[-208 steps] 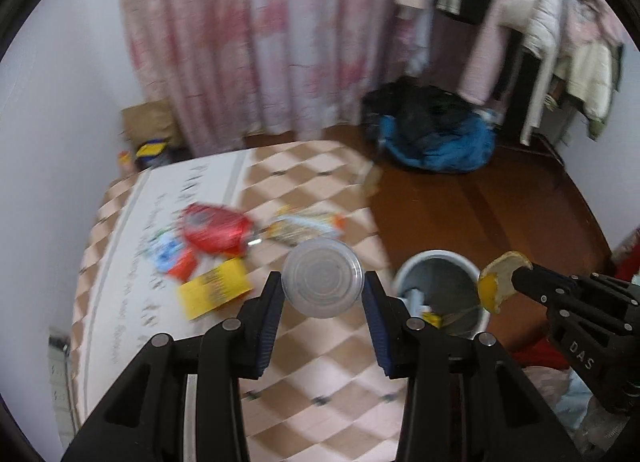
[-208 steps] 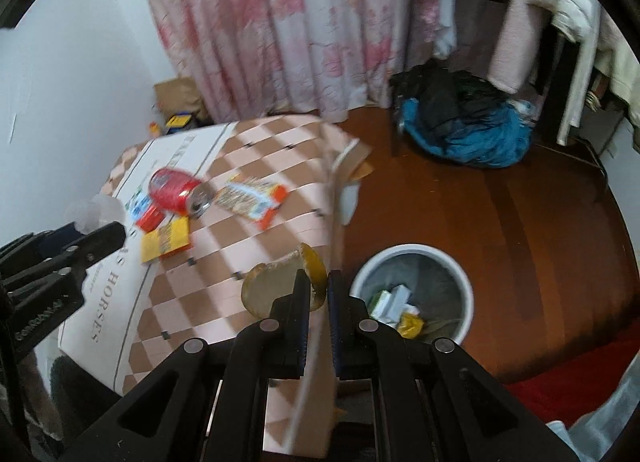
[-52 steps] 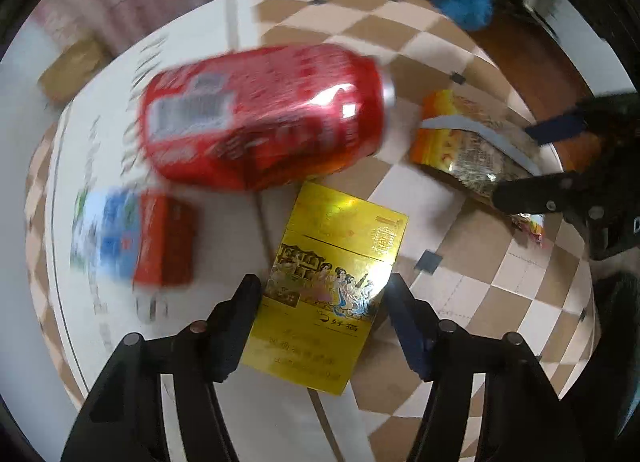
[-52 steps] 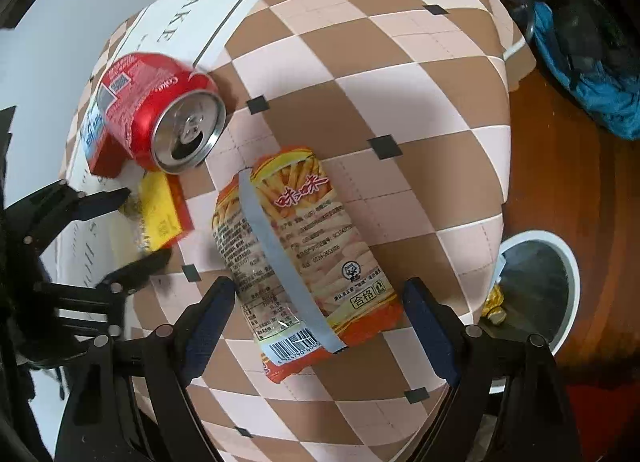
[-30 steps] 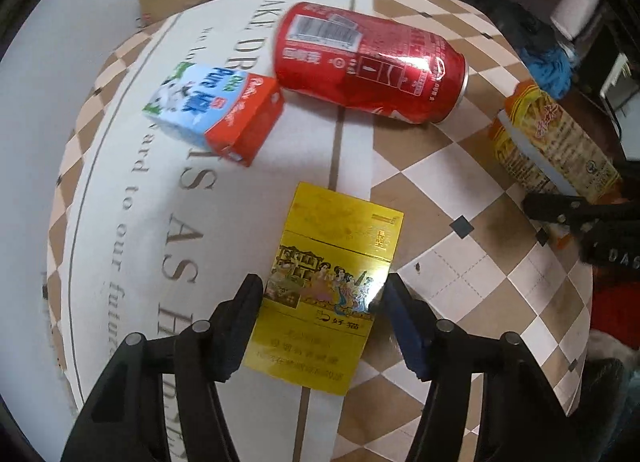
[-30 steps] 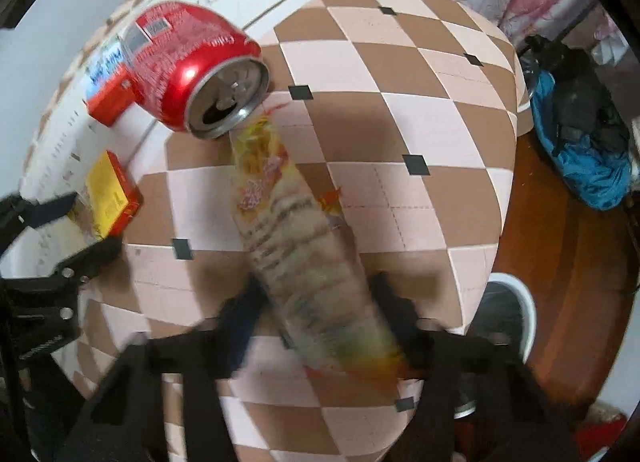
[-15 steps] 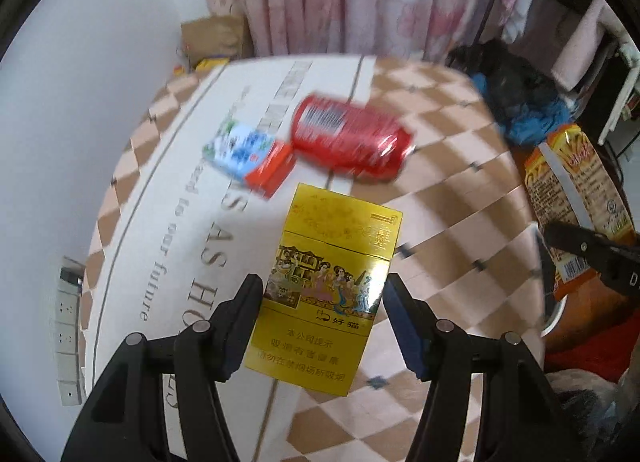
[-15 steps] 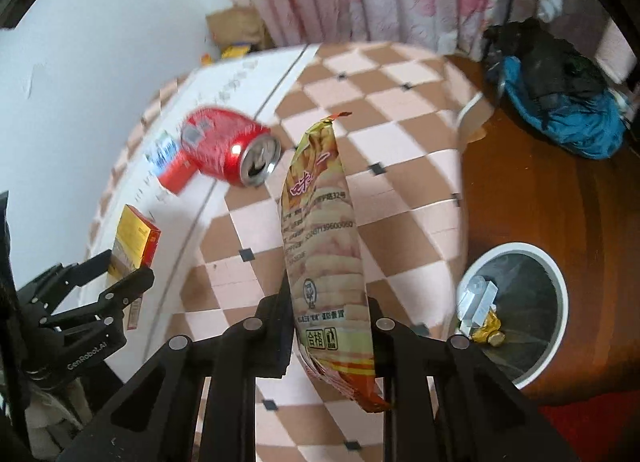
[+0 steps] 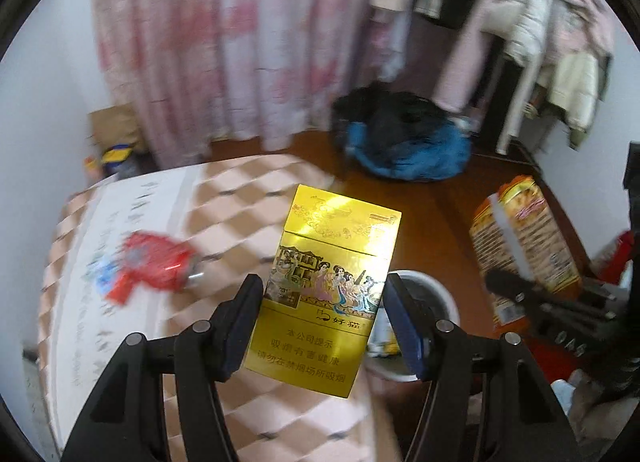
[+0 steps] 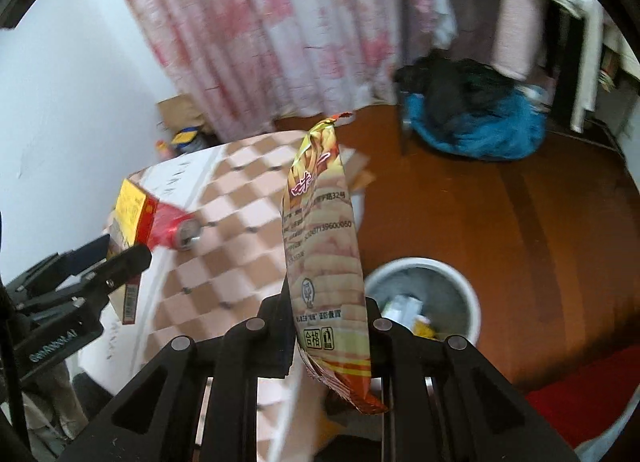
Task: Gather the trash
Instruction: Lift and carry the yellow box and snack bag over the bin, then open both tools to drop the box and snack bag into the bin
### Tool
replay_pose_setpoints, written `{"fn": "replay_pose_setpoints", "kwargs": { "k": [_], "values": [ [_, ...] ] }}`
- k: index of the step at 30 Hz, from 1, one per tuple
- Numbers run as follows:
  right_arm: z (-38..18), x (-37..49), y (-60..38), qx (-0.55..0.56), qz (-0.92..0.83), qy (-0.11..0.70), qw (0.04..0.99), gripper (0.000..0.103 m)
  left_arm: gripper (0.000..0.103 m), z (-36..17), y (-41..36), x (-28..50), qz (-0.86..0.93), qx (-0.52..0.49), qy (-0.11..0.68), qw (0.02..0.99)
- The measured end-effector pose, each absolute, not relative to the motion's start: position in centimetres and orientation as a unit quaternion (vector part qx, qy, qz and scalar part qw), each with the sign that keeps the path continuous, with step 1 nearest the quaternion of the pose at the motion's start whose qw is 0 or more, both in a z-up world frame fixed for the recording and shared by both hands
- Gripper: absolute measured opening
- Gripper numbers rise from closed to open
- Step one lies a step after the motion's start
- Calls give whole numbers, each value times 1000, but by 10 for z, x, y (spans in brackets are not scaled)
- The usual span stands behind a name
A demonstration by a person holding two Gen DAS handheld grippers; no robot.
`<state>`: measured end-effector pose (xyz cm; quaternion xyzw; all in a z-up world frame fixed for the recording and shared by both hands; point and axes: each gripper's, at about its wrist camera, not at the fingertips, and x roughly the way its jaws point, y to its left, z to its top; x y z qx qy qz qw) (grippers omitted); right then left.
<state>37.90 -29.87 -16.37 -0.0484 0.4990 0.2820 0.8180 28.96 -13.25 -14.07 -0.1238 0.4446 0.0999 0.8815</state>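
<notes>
My left gripper [image 9: 324, 322] is shut on a yellow cigarette pack [image 9: 328, 286] and holds it in the air above the table edge. My right gripper [image 10: 332, 326] is shut on an orange snack bag [image 10: 324, 246], which stands upright between the fingers. The bag also shows in the left wrist view [image 9: 524, 238], and the pack in the right wrist view [image 10: 130, 218]. A white round trash bin [image 10: 468, 294] with trash inside stands on the floor, below and right of the bag. A red can [image 9: 160, 266] lies on the checkered table [image 9: 240, 202].
A small blue and red carton [image 9: 110, 282] lies next to the can. A blue and black pile of clothes [image 10: 472, 118] lies on the wooden floor [image 10: 520, 214]. Pink curtains [image 9: 224, 42] hang behind. A cardboard box [image 10: 180, 112] sits by the wall.
Both grippers have lifted their items off the table and swung right toward the bin. The can and carton stay on the table.
</notes>
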Motion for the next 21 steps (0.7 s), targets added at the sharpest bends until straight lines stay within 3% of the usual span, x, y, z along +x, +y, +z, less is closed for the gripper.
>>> {"fn": "replay_pose_setpoints", "kwargs": {
  "k": [11, 21],
  "values": [
    [-252, 445, -420, -27, 172, 566, 806, 19, 59, -220, -227, 392, 10, -130, 510, 850],
    [-368, 476, -433, -7, 154, 641, 752, 19, 59, -315, -243, 421, 0, -137, 579, 804]
  ]
}}
